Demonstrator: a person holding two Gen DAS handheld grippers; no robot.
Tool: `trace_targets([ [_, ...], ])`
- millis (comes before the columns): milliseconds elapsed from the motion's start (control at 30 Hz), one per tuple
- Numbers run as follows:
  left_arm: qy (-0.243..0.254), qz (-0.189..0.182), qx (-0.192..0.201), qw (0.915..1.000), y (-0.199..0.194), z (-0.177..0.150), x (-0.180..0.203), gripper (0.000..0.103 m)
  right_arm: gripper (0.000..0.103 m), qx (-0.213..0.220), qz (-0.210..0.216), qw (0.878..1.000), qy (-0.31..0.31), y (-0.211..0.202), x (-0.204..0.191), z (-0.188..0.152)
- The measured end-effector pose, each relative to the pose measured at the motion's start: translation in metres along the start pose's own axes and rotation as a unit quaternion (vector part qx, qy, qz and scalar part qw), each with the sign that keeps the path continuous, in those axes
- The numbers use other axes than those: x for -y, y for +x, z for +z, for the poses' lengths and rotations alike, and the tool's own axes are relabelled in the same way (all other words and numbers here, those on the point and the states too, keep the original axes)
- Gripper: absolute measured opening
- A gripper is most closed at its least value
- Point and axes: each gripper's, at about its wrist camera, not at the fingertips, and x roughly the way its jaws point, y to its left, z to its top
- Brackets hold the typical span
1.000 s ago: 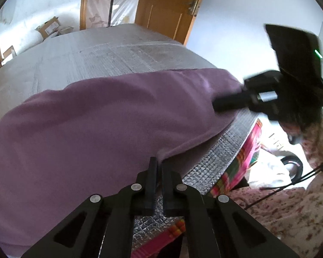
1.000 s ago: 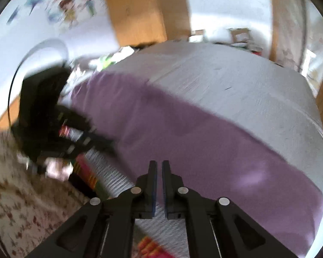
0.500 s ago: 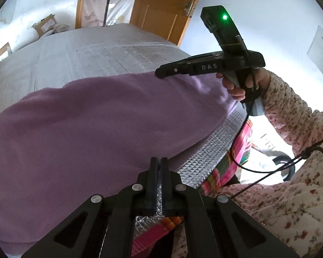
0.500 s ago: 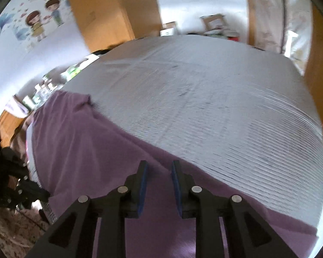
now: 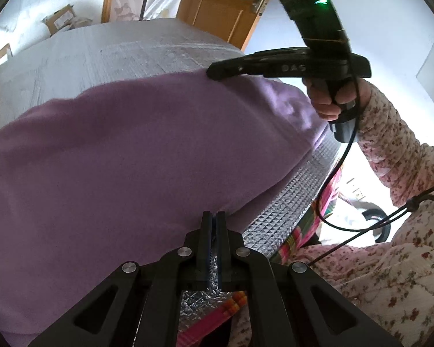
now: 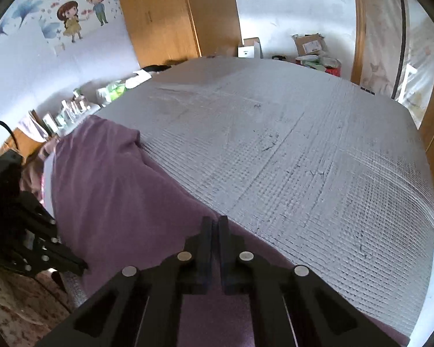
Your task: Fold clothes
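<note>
A purple garment [image 5: 136,156] lies spread along the near side of a silver quilted bed cover [image 5: 107,55]; it also shows in the right wrist view [image 6: 112,190]. My left gripper [image 5: 213,217] is shut at the garment's near edge, with silver cover showing between its fingers. My right gripper [image 6: 215,222] is shut at the garment's far edge, where purple cloth meets the cover [image 6: 289,150]. In the left wrist view the right gripper [image 5: 217,72] touches the far right corner. Whether cloth is pinched is hidden.
The bed's near edge with a pink plaid sheet [image 5: 306,225] runs beside my floral sleeve [image 5: 396,150]. A cable [image 5: 344,219] hangs from the right handle. A wooden door [image 5: 231,3], a wardrobe [image 6: 165,17] and cardboard boxes [image 6: 309,43] stand beyond the bed.
The right gripper swung from the garment's right edge up and over to its far edge, opened slightly on the way, and closed there. The left gripper stayed shut at the near edge.
</note>
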Motion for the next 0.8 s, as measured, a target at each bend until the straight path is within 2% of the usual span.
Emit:
trace_targets([
  [200, -0.007, -0.013, 0.012, 0.9998, -0.006, -0.003, -0.004, 0.002, 0.007, -0.046, -0.04, 0.998, -0.002, 0.026, -0.005, -0.004],
  [367, -0.024, -0.028, 0.056, 0.9977, -0.029, -0.001, -0.02, 0.005, 0.013, -0.044, -0.07, 0.996, -0.039, 0.015, -0.026, 0.013],
  [467, -0.038, -0.034, 0.096, 0.9941, -0.053, 0.002, -0.037, 0.009, 0.015, -0.027, -0.043, 0.998, -0.042, 0.007, -0.037, 0.032],
  [600, -0.076, -0.004, 0.13, 0.9886, -0.082, 0.002, -0.076, 0.012, 0.021, -0.012, 0.012, 1.0, -0.016, 0.018, -0.044, 0.065],
  [667, -0.106, 0.01, 0.146, 0.9835, -0.094, 0.002, -0.101, 0.012, 0.023, -0.023, 0.045, 0.999, 0.009, 0.034, -0.043, 0.079],
  [800, -0.168, 0.016, 0.174, 0.9701, -0.11, -0.003, -0.147, 0.012, 0.024, -0.05, 0.103, 0.992, 0.049, 0.074, -0.049, 0.097],
])
